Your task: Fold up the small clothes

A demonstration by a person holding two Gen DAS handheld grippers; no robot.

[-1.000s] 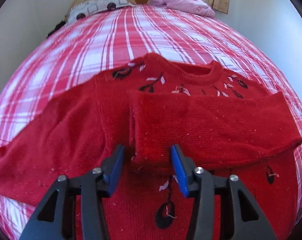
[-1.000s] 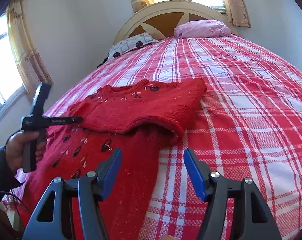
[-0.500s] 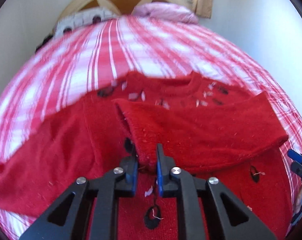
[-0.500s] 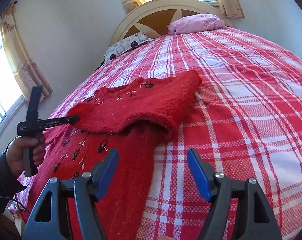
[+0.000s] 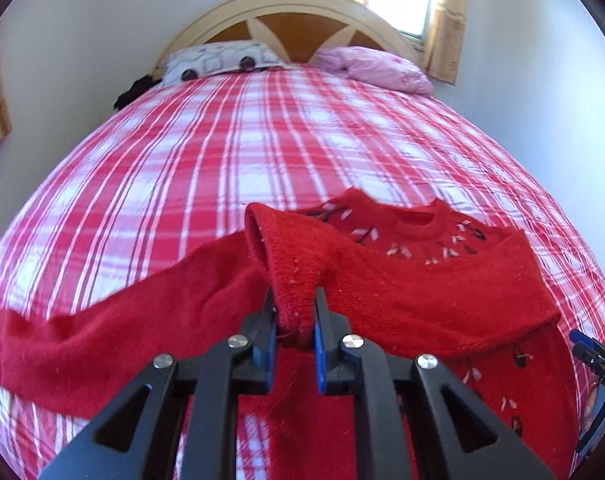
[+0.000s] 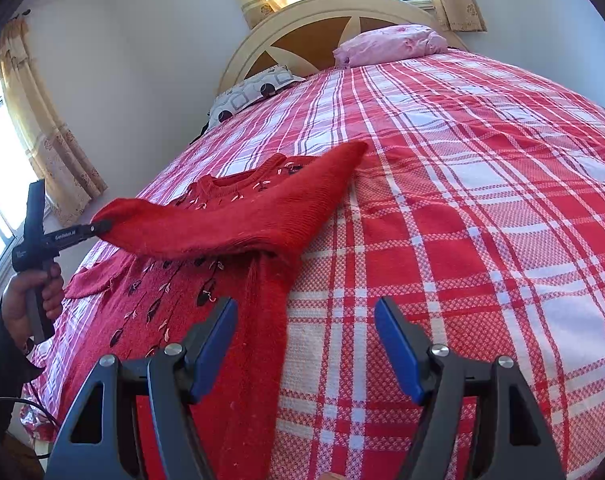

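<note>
Cuff-end of the folded sleeve (image 5: 294, 300) was what your left gripper (image 5: 293, 330) had pinched and raised off the red sweater (image 6: 206, 296) lying on the plaid bedspread (image 6: 462, 200), while your right gripper (image 6: 306, 344) hovered with fingers spread beside its hem.

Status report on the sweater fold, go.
Left gripper shut on sleeve cuff, lifted off the sweater. Right gripper open, holding nothing, over the sweater's edge. Other sleeve lies spread on the bed. Nothing in the way.
</note>
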